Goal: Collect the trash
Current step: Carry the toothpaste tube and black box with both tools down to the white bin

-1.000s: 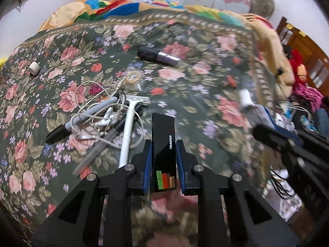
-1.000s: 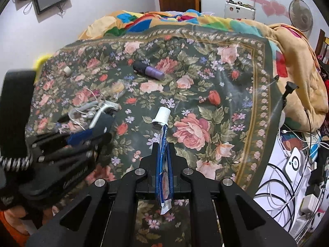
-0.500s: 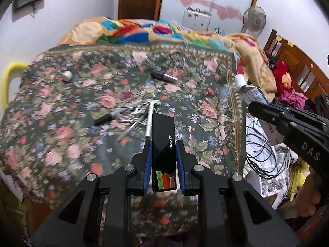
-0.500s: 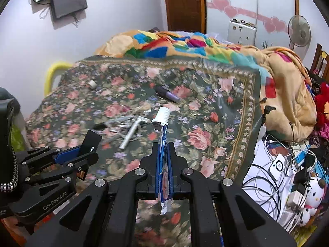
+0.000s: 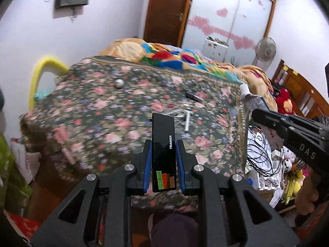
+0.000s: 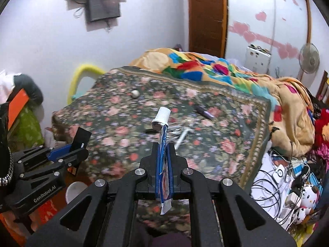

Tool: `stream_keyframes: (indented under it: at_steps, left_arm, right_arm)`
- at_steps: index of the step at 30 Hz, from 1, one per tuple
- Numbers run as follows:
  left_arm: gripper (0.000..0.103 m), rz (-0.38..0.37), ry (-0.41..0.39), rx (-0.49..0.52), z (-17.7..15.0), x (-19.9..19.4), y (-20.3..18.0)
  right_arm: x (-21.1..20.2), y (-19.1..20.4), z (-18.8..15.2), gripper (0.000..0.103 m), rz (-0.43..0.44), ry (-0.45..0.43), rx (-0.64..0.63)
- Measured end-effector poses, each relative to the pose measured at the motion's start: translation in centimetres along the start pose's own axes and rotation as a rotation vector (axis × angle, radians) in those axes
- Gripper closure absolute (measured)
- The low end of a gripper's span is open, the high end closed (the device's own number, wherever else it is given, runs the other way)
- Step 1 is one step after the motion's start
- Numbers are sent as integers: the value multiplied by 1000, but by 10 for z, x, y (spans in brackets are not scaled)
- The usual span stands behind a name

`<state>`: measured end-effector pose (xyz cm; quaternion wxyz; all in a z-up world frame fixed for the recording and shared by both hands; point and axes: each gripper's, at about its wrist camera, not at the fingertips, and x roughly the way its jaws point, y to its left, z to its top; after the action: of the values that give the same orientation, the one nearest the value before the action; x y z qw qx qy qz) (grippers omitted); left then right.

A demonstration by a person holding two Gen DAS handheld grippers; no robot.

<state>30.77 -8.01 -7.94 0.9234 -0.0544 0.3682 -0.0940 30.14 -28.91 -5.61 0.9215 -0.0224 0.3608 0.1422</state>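
My left gripper (image 5: pixel 163 144) is shut on a flat black box (image 5: pixel 163 142) marked TRAINER, held in the air in front of the bed. It also shows in the right wrist view (image 6: pixel 79 143) at the left. My right gripper (image 6: pixel 163 146) is shut on a squeezed blue and white toothpaste tube (image 6: pixel 162 142) with a white cap, also held off the bed. The tube shows in the left wrist view (image 5: pixel 251 99) at the right. On the floral bedspread (image 5: pixel 107 111) lie a white razor (image 5: pixel 187 121), a dark marker (image 5: pixel 193 96) and a small white roll (image 5: pixel 119 83).
A colourful blanket (image 6: pixel 197 65) is heaped at the bed's far end. Cables and chargers (image 6: pixel 275 177) and soft toys (image 6: pixel 308 193) clutter the floor to the right. A yellow foam rail (image 5: pixel 41 76) stands at the bed's left. A white container (image 6: pixel 75 189) sits low left.
Both grippers have pulled back and up from the bed with their items still held. The bed now looks farther away and the walls and door show.
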Motion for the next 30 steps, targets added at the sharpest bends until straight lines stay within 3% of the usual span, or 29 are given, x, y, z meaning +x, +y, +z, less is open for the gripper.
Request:
stream_keyframes:
  at_steps: [10,16,24,30]
  left_arm:
    - [82,166,-46,-102,-50,-83,95]
    - [82,261,-33,-203,-86,-116,157]
    - [82,335,34,-314,-129,-126,226]
    - [82,341,111,-402,-158,-106,270]
  right_arm:
    - [-9,106,-17,97,144,-1,-117]
    - [-3,176,-30,97,245,23,-205]
    - [26,263,-48,97,378,129,-320]
    - [57,315,-67,97,404,225,-407]
